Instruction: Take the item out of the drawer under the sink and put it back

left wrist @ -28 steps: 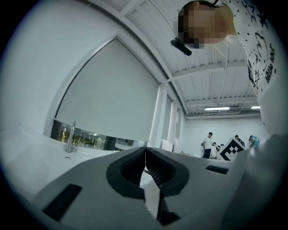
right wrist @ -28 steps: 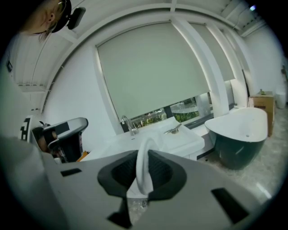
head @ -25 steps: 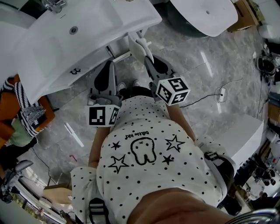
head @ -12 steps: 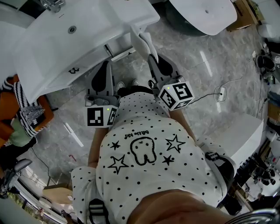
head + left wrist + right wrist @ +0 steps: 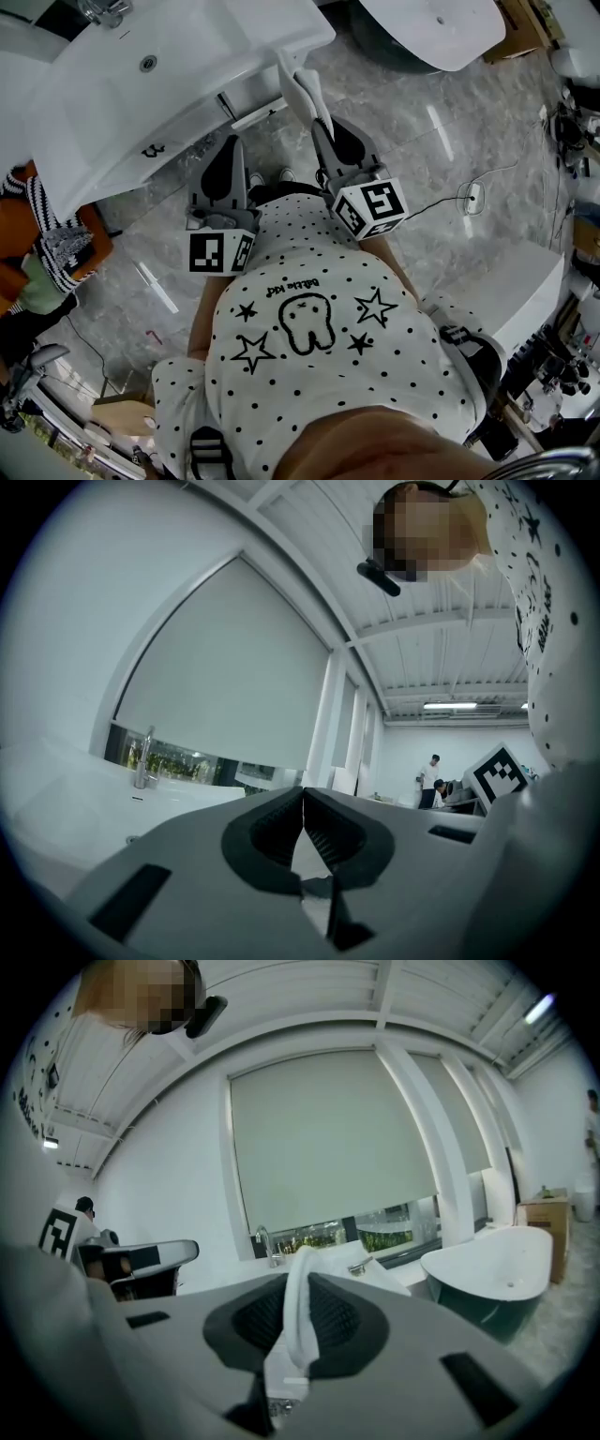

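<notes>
Since a second ago the right gripper point(image 5: 317, 122) has risen a little and rolled, its marker cube showing a differently turned face, and it has carried the folded white fabric cloth point(image 5: 298, 86) closer to the front corner of the white ceramic sink basin point(image 5: 187, 84). The left gripper point(image 5: 230, 142) has edged forward beside it, toward the underside of the basin.

Right gripper view: the jaws are clamped on the cloth, which stands upright between the ribbed pads, its rounded fold poking above them and its lower end hanging below. Left gripper view: the jaws meet at their tips with nothing between them, so that tool is closed and empty.

The cloth is in the air, just in front of the basin's corner and above the grey marble-patterned floor point(image 5: 450, 159), touching nothing but the pads.

As a judgement, the first half of the task looks done: the item is out and held clear of the cabinet. What is left is the return, which means bringing the cloth down under the basin, laying it in the drawer and letting go. A narrow white strip point(image 5: 255, 114) shows below the basin and may be the drawer's front edge, but the head view is too steep to tell whether the drawer stands open or pushed in.
</notes>
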The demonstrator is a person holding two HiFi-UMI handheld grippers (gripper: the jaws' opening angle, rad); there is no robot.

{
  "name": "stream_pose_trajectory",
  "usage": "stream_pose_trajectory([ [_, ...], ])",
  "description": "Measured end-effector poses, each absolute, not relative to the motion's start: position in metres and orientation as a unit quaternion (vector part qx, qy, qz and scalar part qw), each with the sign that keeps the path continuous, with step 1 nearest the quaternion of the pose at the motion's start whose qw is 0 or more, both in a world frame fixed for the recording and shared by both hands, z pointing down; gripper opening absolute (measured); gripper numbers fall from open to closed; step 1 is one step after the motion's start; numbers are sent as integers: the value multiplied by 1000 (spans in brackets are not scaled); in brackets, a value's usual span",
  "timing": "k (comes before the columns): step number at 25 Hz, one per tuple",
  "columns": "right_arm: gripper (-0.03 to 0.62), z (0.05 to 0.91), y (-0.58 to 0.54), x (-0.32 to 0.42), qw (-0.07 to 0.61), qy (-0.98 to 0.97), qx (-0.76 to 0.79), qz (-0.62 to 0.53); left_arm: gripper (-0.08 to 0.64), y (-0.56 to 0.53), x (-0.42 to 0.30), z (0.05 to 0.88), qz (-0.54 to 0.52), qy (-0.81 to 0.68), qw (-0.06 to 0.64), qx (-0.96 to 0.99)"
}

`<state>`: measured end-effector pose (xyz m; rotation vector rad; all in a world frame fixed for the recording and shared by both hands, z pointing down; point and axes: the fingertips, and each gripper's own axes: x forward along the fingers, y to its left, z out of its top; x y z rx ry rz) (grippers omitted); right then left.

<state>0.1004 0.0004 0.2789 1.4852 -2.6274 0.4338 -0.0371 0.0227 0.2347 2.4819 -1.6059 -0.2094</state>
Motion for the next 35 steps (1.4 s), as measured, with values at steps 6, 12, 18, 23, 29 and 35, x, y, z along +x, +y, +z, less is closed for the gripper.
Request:
stream_pose_trajectory([
  [6, 57, 276, 2, 114, 47, -864, 482, 137, 5, 29, -20, 235, -69, -541, 94, 833],
  [12, 57, 277, 1, 121, 47, -873, 468, 129, 5, 27, -15, 231, -75, -558, 85, 822],
  [18, 58, 279, 7, 123, 51, -881, 455, 121, 5, 35, -5, 234, -75, -563, 85, 819],
  [23, 57, 282, 9, 127, 54, -885, 448, 116, 5, 39, 0, 237, -75, -569, 84, 815],
  [29, 57, 277, 11, 123, 52, -887, 445, 109, 5, 42, -3, 234, -76, -571, 81, 814],
  [35, 57, 275, 12, 122, 49, -886, 448, 110, 5, 42, -5, 231, -76, -569, 78, 815],
])
